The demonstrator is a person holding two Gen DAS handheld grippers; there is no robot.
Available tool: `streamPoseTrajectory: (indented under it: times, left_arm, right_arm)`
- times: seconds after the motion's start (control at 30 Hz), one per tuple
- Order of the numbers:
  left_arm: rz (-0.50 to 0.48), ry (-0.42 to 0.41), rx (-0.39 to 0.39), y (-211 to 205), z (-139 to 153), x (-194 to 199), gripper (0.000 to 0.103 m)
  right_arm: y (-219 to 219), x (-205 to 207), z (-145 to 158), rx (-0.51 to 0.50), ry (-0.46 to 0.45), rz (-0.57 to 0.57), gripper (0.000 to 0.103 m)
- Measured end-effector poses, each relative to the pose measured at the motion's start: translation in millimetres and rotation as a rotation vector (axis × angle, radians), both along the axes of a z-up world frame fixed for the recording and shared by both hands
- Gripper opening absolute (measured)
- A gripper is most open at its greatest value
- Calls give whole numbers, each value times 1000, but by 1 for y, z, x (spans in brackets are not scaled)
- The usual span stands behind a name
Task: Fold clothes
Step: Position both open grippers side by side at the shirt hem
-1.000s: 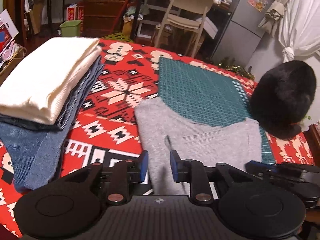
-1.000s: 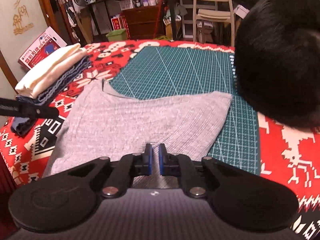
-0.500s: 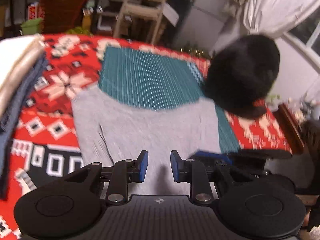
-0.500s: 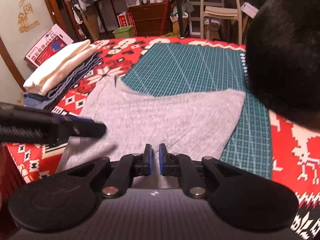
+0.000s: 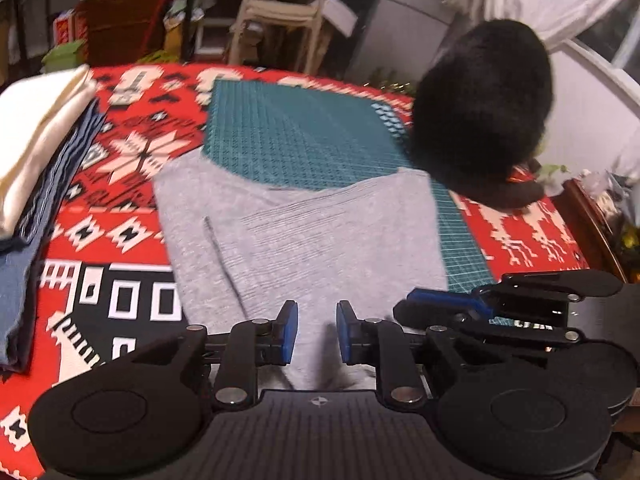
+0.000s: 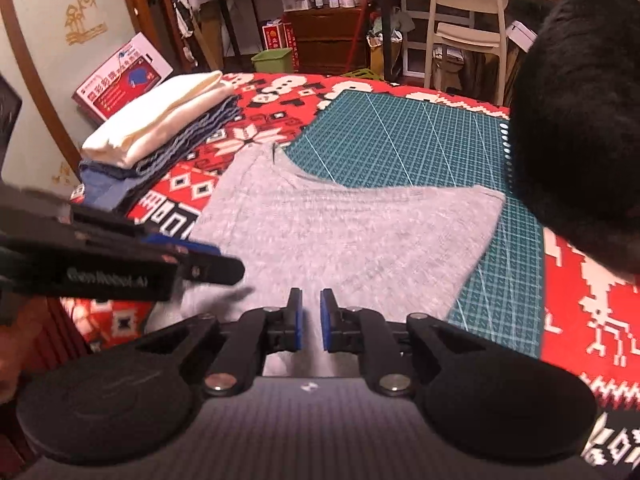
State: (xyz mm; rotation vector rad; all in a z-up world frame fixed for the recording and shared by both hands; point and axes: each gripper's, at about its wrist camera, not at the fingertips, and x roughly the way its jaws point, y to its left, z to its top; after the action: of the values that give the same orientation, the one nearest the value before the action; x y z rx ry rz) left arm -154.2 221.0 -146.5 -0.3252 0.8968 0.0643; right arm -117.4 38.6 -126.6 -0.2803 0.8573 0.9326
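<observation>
- Left wrist view: your left gripper (image 5: 317,332) hangs over the near edge of the grey knit top (image 5: 304,240), its blue pads parted by a modest gap with nothing held between them.
- The top lies flat, partly folded, with a ribbed panel across its middle and a seam line on its left; its far edge overlaps the green cutting mat (image 5: 296,136), and the rest lies on the red patterned blanket (image 5: 120,216).
- Your right gripper (image 5: 448,308) sits just beside it on the right, over the top's near right corner.
- A stack of folded clothes (image 5: 36,152), cream on top of blue denim, lies to the left, apart from the top; a black furry mass (image 5: 480,108) rests at the mat's far right corner.
- Right wrist view: your right gripper (image 6: 311,318) is open only a narrow slit, empty, above the top (image 6: 340,232).
- The left gripper (image 6: 216,264) reaches in from the left; white lettering on its side is too blurred to read.
- A red and white box (image 6: 120,80) with print you cannot make out leans behind the folded stack (image 6: 160,132).
</observation>
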Motion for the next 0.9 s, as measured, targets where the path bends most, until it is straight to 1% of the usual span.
streamPoseTrajectory:
  times: [0.07, 0.1, 0.17, 0.27, 0.43, 0.53, 0.67, 0.77, 0.9]
  left_arm:
    - [-20, 2, 10, -5, -1, -1, 19]
    - [-22, 23, 3, -6, -5, 0, 19]
    - [-19, 49, -2, -5, -11, 0, 19]
    - [-11, 59, 6, -3, -13, -5, 19]
    - [0, 80, 23, 1, -13, -14, 19]
    - [4, 66, 8, 2, -10, -21, 17]
    - [-16, 49, 20, -5, -7, -19, 17]
    - [-34, 49, 31, -11, -10, -15, 17]
    - [-27, 71, 41, -10, -15, -14, 17]
  right_arm:
    - [-3, -1, -6, -12, 18, -4, 11]
    - [-4, -2, -9, -19, 30, -5, 11]
    - [-5, -5, -16, -24, 46, 2, 12]
    - [-6, -12, -23, -34, 49, 11, 13]
    - [-10, -17, -18, -23, 56, 22, 13]
    - [-9, -17, -11, -4, 42, 17, 13]
    - [-3, -13, -6, 17, 33, 3, 13]
    - [5, -12, -8, 11, 36, 8, 13]
    - [10, -16, -20, -17, 51, 20, 13]
